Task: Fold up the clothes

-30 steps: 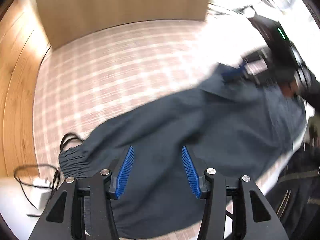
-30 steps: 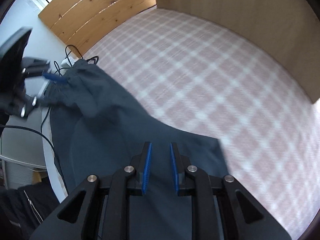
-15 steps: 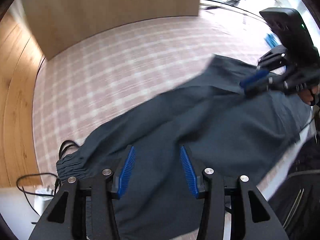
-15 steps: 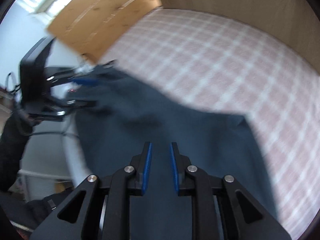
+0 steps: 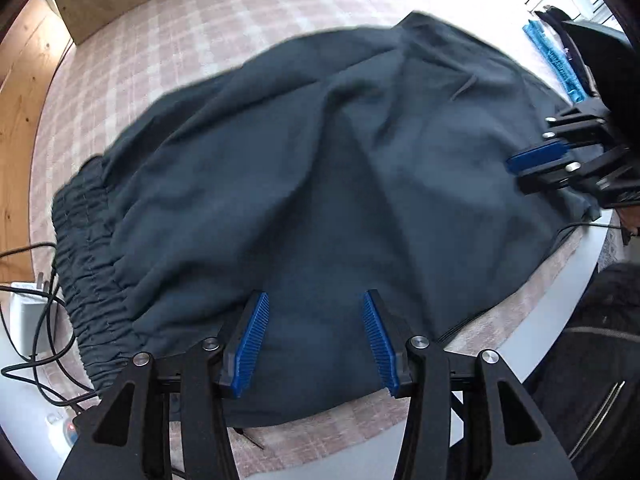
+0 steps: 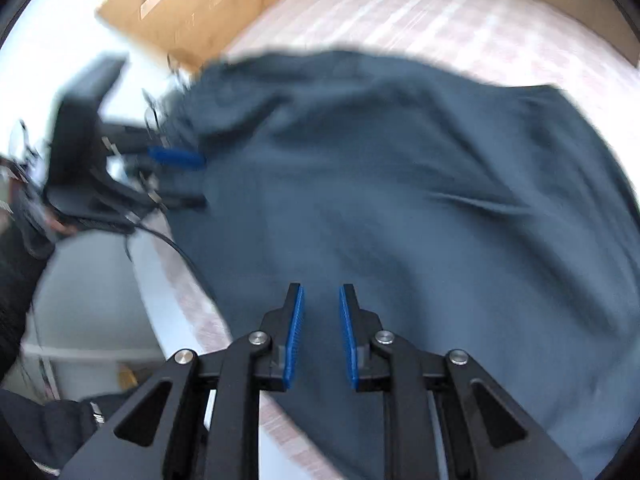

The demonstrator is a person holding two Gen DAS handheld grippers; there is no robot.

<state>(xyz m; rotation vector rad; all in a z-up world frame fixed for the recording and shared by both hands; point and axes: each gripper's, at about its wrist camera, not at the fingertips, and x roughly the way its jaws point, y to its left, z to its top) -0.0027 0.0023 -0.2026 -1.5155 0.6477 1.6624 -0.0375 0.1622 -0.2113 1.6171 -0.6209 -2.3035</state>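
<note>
Dark blue-grey trousers (image 5: 320,160) lie spread on a pink checked tablecloth (image 5: 180,40), their gathered elastic waistband (image 5: 88,260) at the left. My left gripper (image 5: 314,294) hangs open just above the near part of the cloth, with nothing between its pads. At the trousers' right end my right gripper (image 5: 516,170) hovers over the fabric. In the right wrist view, blurred by motion, the trousers (image 6: 400,200) fill the frame. There the right gripper (image 6: 321,286) shows a narrow gap with only flat cloth behind it. The left gripper (image 6: 204,180) sits at the waistband end.
Black cables and a white adapter (image 5: 28,320) lie at the left by the waistband. The white table edge (image 5: 540,320) runs along the near right, with a person's dark jacket (image 5: 592,360) beyond it. A wooden wall (image 5: 20,120) borders the left. A blue item (image 5: 560,64) lies far right.
My right gripper has swept quickly across the trousers toward the near right and rolled. The left gripper has shifted a little over the cloth. The garment now looks wider and flatter.
</note>
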